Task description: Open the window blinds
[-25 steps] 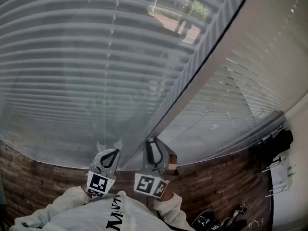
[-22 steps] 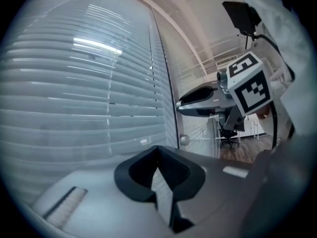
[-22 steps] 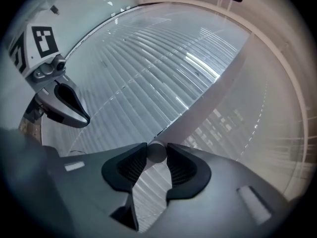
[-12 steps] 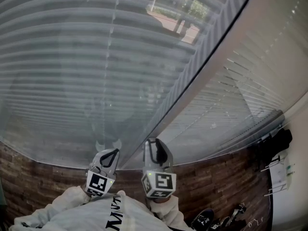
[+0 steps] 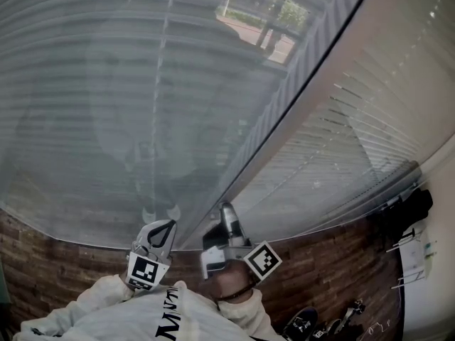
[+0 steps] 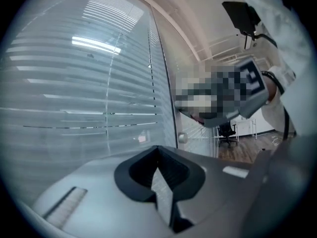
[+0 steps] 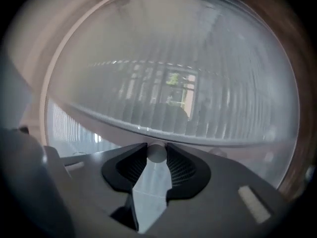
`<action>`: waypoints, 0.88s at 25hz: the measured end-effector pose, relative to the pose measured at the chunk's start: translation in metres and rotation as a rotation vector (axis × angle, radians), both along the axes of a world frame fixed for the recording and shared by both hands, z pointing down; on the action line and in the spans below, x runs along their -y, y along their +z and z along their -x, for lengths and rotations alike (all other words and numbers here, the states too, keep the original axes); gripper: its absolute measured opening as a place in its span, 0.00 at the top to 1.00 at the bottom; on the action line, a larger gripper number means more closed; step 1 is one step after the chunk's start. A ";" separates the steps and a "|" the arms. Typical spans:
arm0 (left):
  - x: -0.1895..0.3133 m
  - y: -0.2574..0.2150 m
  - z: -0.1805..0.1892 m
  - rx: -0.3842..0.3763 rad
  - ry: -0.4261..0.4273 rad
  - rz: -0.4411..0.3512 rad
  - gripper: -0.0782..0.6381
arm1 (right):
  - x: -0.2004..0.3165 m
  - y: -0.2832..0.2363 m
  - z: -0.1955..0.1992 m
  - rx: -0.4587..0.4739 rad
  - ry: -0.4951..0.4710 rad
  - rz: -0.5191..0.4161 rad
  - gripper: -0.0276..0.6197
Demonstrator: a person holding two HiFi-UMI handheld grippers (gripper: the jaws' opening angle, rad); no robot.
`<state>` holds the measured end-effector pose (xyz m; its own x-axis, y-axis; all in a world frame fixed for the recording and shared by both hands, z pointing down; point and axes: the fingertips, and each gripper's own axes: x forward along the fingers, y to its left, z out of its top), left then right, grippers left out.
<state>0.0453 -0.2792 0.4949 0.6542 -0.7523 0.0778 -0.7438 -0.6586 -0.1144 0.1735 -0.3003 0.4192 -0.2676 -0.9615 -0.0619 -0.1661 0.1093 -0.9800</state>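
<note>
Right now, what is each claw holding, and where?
The right claw, jaws just closed further, pinches a round white knob by its sides; the left claw is shut, empty.

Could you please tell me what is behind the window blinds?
Through the window blinds, near the top, sunlit ground and greenery show dimly outside. The rest outside is covered by the slats.

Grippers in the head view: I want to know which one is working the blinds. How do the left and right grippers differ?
The left gripper has its jaws shut together on nothing; the right gripper has jaws that have just been closing and pinch a pale rod. The left gripper's marker cube sits upright; the right gripper's marker cube is tilted over sideways. Both point at the blinds.
</note>
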 end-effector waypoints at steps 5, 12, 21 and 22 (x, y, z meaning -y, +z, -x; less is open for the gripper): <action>0.000 0.000 0.004 0.009 -0.003 -0.001 0.89 | 0.002 0.004 0.001 0.341 -0.003 0.006 0.77; -0.001 0.001 0.006 0.011 -0.007 0.003 0.89 | 0.001 -0.007 0.001 0.011 -0.020 -0.069 0.78; -0.001 0.003 0.001 0.013 0.001 0.004 0.89 | -0.016 -0.026 0.005 -1.035 -0.100 -0.241 0.70; -0.001 0.003 0.000 0.012 0.004 0.005 0.89 | -0.017 -0.026 0.008 -1.140 -0.107 -0.252 0.69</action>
